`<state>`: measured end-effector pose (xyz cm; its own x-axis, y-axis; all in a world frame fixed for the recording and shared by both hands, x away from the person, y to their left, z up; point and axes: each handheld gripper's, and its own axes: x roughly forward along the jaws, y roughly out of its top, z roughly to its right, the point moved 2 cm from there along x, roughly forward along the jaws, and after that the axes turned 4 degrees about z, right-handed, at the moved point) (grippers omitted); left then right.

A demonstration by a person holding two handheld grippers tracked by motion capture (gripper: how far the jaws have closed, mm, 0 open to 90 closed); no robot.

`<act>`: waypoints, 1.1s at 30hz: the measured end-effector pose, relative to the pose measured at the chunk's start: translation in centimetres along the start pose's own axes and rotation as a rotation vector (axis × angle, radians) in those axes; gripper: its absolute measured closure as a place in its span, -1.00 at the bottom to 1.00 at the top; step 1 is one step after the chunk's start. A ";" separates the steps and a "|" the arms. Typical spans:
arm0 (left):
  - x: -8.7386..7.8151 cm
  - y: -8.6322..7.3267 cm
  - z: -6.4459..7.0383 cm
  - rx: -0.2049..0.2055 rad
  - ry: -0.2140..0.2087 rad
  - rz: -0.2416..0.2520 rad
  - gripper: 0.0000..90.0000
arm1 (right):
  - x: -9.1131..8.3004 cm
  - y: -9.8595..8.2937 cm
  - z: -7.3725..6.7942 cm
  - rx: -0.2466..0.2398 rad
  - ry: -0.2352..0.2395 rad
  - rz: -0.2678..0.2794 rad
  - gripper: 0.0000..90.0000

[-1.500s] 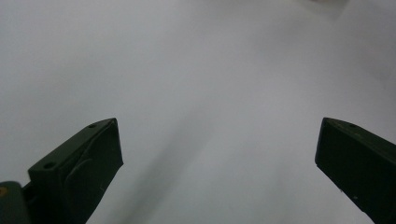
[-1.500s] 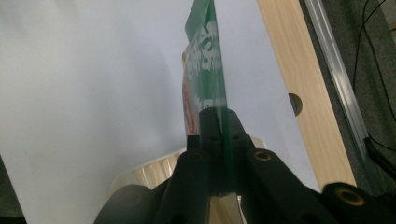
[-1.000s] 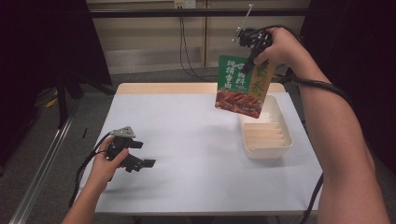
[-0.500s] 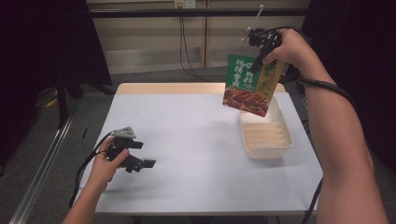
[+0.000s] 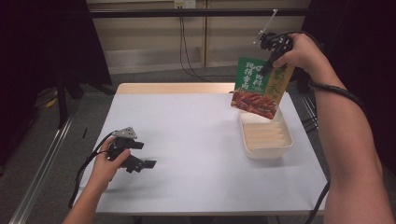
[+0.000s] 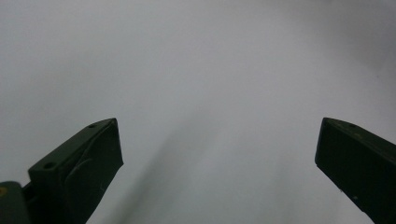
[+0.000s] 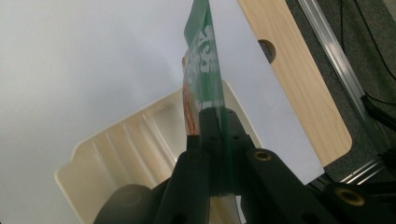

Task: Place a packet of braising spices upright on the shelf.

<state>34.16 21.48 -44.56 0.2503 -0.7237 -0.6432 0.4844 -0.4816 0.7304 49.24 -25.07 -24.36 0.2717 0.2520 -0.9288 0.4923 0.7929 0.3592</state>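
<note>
A green and yellow food packet (image 5: 258,86) with a picture of red meat hangs in the air above the far end of the cream tray (image 5: 286,142). My right gripper (image 5: 270,63) is shut on its top edge. In the right gripper view the packet (image 7: 201,70) runs edge-on down from the closed jaws of the right gripper (image 7: 214,122), with the ribbed tray (image 7: 116,149) below. My left gripper (image 5: 140,164) rests low over the table's front left, jaws wide apart. Nothing lies between the jaws of the left gripper (image 6: 219,144).
The white tabletop (image 5: 196,140) has a wooden strip (image 5: 175,88) along its far edge. The tray stands at the right side. Cables (image 5: 84,172) trail off the front left and the right edge. Dark floor and a wall with cords lie beyond.
My right gripper has carried the packet up and slightly toward the far right, away from the tray. The left gripper has stayed where it was.
</note>
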 end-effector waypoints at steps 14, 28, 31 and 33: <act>0.2 -0.2 0.3 -0.002 0.000 0.006 -0.99 | 0.7 -3.6 0.8 0.079 -0.001 -0.036 1.00; 0.6 -0.2 0.2 -0.002 -0.001 -0.009 -0.99 | 1.7 -4.4 1.2 0.110 -0.004 -0.055 1.00; 0.5 -0.3 0.2 -0.004 -0.001 -0.010 -0.99 | 2.8 -4.2 1.3 0.130 -0.034 -0.050 0.72; 0.4 -0.3 0.2 0.000 0.004 -0.025 -0.99 | 2.4 -3.9 1.6 0.143 -0.085 -0.007 0.44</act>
<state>33.99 21.22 -45.00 0.2408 -0.7095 -0.6623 0.4908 -0.4997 0.7137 49.35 -28.44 -27.82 0.3337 0.1939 -0.9225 0.6056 0.7058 0.3674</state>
